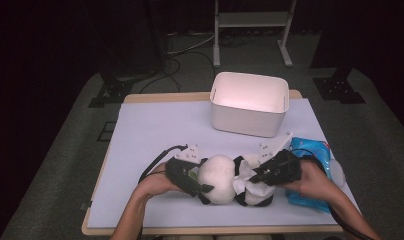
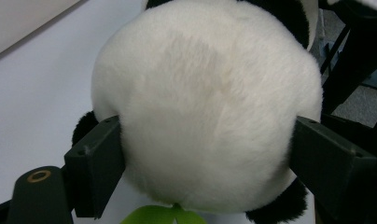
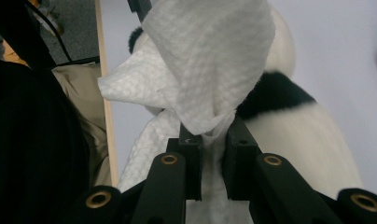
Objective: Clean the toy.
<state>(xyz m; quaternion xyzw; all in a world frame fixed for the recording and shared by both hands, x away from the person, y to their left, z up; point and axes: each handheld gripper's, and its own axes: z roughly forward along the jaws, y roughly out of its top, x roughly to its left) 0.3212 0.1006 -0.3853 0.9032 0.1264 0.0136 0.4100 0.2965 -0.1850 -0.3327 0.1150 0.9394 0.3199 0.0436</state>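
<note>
High view: panda plush (image 1: 225,179) lies near the table's (image 1: 155,130) front edge, long axis left-right. Left gripper (image 1: 190,181) clamps its white head; right gripper (image 1: 260,176), pinching a white wipe (image 1: 246,176), sits over the body, nearer the wiping spot.

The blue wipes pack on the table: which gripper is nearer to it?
Right. The right gripper, pinching a white wipe over the panda toy, sits just beside the blue wipes pack. The left gripper clamps the toy's head, farther away.
</note>
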